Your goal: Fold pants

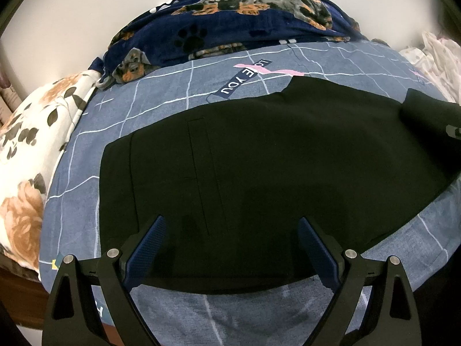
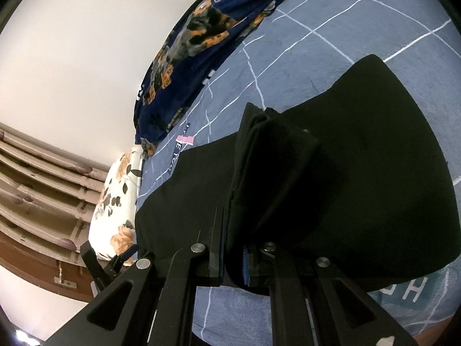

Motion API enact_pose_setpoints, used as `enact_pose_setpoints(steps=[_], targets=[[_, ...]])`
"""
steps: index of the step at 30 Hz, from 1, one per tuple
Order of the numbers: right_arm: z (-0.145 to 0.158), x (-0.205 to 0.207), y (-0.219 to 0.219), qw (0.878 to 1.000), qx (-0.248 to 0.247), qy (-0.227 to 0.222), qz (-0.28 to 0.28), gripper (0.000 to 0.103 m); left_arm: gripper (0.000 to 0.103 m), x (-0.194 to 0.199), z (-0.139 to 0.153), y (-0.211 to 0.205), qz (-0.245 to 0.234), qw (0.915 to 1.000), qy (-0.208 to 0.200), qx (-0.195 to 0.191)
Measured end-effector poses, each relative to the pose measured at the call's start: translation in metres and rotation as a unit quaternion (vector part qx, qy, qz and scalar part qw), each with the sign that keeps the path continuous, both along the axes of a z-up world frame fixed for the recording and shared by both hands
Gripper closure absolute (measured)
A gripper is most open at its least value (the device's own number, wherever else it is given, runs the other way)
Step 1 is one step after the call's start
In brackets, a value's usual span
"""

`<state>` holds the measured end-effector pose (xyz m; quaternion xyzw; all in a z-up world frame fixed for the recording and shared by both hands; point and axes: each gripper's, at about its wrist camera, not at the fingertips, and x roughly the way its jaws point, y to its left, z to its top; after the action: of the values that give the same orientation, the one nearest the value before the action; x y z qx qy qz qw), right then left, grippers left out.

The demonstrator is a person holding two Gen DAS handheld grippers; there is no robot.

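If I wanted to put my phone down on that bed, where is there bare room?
Bare sheet shows between the black pants and the dog blanket, beside the floral pillow. A narrower strip lies at the near edge under the left tongs. The middle is crowded: pants cover it, one end lifted in the right tongs.

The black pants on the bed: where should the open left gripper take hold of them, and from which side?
Probably the near hem edge of the flat black fabric pants, approached from the bed's front side. That edge lies straight and free on the blue grid-patterned bedsheet, already between the left gripper fingers. The right gripper holds the other end lifted.
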<state>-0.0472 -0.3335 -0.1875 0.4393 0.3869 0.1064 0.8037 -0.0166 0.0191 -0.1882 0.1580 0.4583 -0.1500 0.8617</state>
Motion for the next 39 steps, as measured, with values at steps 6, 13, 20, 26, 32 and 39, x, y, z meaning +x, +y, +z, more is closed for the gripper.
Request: enact_pose_setpoints(steps=[6,13,20,26,32,39], targets=[[-0.001,0.001,0.001,1.000,0.004,0.002,0.003,0.091,0.010,0.000,0.000,-0.002,0.001,1.0000,0.000,0.000],[-0.001,0.002,0.002,1.000,0.001,0.001,0.005,0.091,0.010,0.000,-0.001,-0.003,0.000,1.0000,0.001,0.002],[-0.001,0.000,0.006,1.000,-0.001,0.002,0.007,0.091,0.010,-0.001,-0.001,-0.002,0.000,1.0000,0.001,0.003],[-0.001,0.000,0.007,1.000,0.003,0.002,0.007,0.091,0.010,-0.002,-0.002,-0.003,0.000,1.0000,0.002,0.003],[-0.002,-0.001,0.009,1.000,0.014,0.003,0.010,0.089,0.010,-0.003,-0.003,0.000,-0.001,1.0000,0.002,0.005],[-0.003,-0.001,0.011,1.000,0.021,0.002,0.018,0.081,0.010,-0.006,-0.006,0.003,-0.001,1.0000,0.003,0.007]])
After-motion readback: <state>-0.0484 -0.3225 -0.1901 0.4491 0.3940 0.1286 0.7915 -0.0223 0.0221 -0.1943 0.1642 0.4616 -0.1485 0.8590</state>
